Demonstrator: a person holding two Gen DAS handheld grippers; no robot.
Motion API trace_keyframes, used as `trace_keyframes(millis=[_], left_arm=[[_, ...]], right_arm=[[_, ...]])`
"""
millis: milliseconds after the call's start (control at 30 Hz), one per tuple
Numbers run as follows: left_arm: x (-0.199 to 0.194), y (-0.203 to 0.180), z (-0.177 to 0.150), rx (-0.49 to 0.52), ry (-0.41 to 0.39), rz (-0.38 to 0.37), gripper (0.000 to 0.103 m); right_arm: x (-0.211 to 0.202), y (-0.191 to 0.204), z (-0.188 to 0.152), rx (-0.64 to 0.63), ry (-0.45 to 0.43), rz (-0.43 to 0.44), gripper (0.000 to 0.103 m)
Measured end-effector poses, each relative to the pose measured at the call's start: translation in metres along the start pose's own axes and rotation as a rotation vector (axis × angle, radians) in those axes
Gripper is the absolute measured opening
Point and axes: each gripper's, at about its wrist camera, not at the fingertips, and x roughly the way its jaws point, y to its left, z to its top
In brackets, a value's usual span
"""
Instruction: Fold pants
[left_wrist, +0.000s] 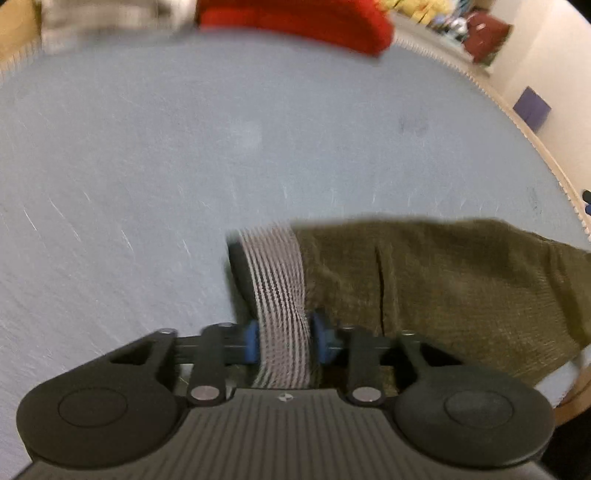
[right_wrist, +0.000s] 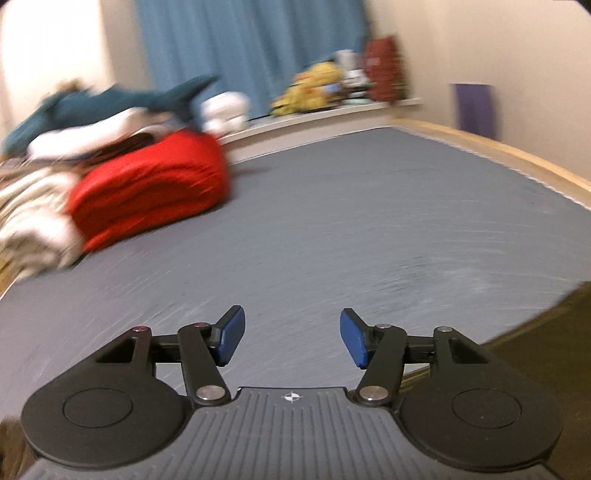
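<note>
Pants (left_wrist: 424, 288) were lying on the blue-grey mattress (left_wrist: 184, 166) in the left wrist view, olive-green fabric spreading off to the right and cut off by the frame edge there. The left gripper (left_wrist: 284, 341) had its blue pads (left_wrist: 252, 341) squeezed in on the grey-and-white striped waistband (left_wrist: 277, 280), which bunched up between the fingers and ran down behind the gripper body, so the bit actually pinched was partly hidden. Everything was pretty smeared with motion blur, so I couldn't make out any finer detail on the fabric. A red bundle (left_wrist: 306, 22) sat at the far edge of the mattress, top cut off.

Over in the right wrist view, the right gripper (right_wrist: 291, 338) was spread wide, blue pads (right_wrist: 232, 334) well apart with nothing between them, just hanging over bare mattress (right_wrist: 369, 221). A dark strip at the lower right edge might've been the pants but honestly I couldn't tell. Further back on the left was the red bundle (right_wrist: 147, 188) next to a messy pile of clothes (right_wrist: 33, 218), with a blue shark plush (right_wrist: 122, 101) on top, all blurry. Blue curtain (right_wrist: 251, 48) hung behind it, and some clutter on a ledge (right_wrist: 332, 107) was too fuzzy to identify.
</note>
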Motion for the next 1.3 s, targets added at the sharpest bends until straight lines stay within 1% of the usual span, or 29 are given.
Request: trace_keyframes(millis=[67,100,133,200,233,267,300,333,400,433,467,500,567,600,633,667,700,733,800,867,933,1000,1033,1100,1133,1167,1200,1233,1300], left_arm=[[-0.039,-0.005,0.001,0.002,-0.102,-0.065,0.025],[-0.048,-0.006,-0.002,0.009,-0.108,-0.065,0.025],[-0.046,-0.006,-0.006,0.020,-0.082,-0.049,0.026],[-0.018,0.003,-0.016,0.000,0.056,-0.003,0.030],[-0.007,0.006,-0.020,-0.001,0.112,0.018,0.034],[-0.001,0.006,-0.023,0.021,0.128,0.047,0.046],[-0.003,0.002,-0.022,0.048,0.107,0.077,0.056],[-0.011,-0.004,-0.019,0.072,0.068,0.103,0.059],[-0.034,-0.021,-0.012,0.139,-0.061,0.170,0.059],[-0.043,-0.029,-0.010,0.179,-0.118,0.182,0.060],[-0.050,-0.038,-0.009,0.215,-0.166,0.162,0.060],[-0.051,-0.044,-0.004,0.230,-0.181,0.113,0.059],[-0.041,-0.052,-0.003,0.237,-0.139,-0.004,0.059],[-0.029,-0.054,-0.006,0.249,-0.093,-0.020,0.059],[-0.015,-0.056,-0.007,0.269,-0.021,0.004,0.059],[0.004,-0.056,-0.014,0.308,0.075,0.060,0.055],[0.015,-0.058,-0.019,0.364,0.117,0.113,0.054],[0.018,-0.060,-0.022,0.404,0.112,0.128,0.054],[0.013,-0.067,-0.014,0.385,0.100,0.149,0.054],[0.002,-0.077,-0.006,0.381,0.024,0.132,0.054],[-0.008,-0.085,0.005,0.356,-0.056,0.107,0.054],[-0.008,-0.088,0.013,0.326,-0.088,0.092,0.054],[-0.003,-0.088,0.017,0.317,-0.083,0.101,0.054],[0.025,-0.080,0.016,0.315,0.020,0.191,0.054],[0.042,-0.075,0.014,0.314,0.078,0.251,0.058],[0.052,-0.073,0.012,0.311,0.105,0.270,0.068],[0.054,-0.072,0.012,0.302,0.107,0.276,0.070],[0.051,-0.073,0.014,0.288,0.104,0.276,0.070],[0.031,-0.085,0.020,0.271,0.034,0.261,0.068]], right_arm=[[-0.004,0.022,-0.002,-0.042,0.010,0.032,0.060],[-0.007,0.031,-0.003,-0.061,0.009,0.042,0.060],[-0.010,0.038,-0.003,-0.075,0.006,0.049,0.060],[-0.010,0.047,-0.002,-0.093,-0.001,0.054,0.061],[-0.009,0.048,-0.001,-0.092,0.002,0.050,0.061],[-0.003,0.044,0.003,-0.087,0.011,0.049,0.061],[-0.002,0.043,0.001,-0.080,0.022,0.049,0.061],[0.001,0.042,0.000,-0.071,0.033,0.051,0.061],[0.001,0.042,0.000,-0.068,0.039,0.064,0.061],[0.001,0.044,-0.002,-0.079,0.034,0.073,0.061],[0.001,0.049,-0.004,-0.098,0.027,0.084,0.062],[-0.002,0.053,-0.006,-0.124,0.019,0.096,0.062],[-0.006,0.064,-0.011,-0.182,0.016,0.127,0.065],[-0.008,0.069,-0.016,-0.210,0.023,0.149,0.065],[-0.009,0.075,-0.021,-0.239,0.035,0.176,0.065],[-0.010,0.082,-0.027,-0.270,0.050,0.208,0.065],[-0.010,0.089,-0.032,-0.296,0.064,0.236,0.065],[-0.011,0.096,-0.038,-0.324,0.085,0.273,0.065],[-0.012,0.114,-0.052,-0.391,0.153,0.374,0.066],[-0.015,0.132,-0.068,-0.471,0.216,0.474,0.068],[-0.021,0.148,-0.085,-0.547,0.245,0.535,0.068],[-0.023,0.161,-0.100,-0.580,0.285,0.586,0.068],[-0.022,0.166,-0.106,-0.590,0.307,0.600,0.068],[-0.019,0.173,-0.120,-0.634,0.364,0.609,0.068],[-0.016,0.176,-0.128,-0.670,0.407,0.609,0.069],[-0.012,0.179,-0.138,-0.722,0.452,0.597,0.070],[-0.010,0.180,-0.146,-0.774,0.469,0.570,0.070],[-0.011,0.179,-0.150,-0.797,0.450,0.566,0.070],[-0.015,0.178,-0.143,-0.774,0.450,0.569,0.070]])
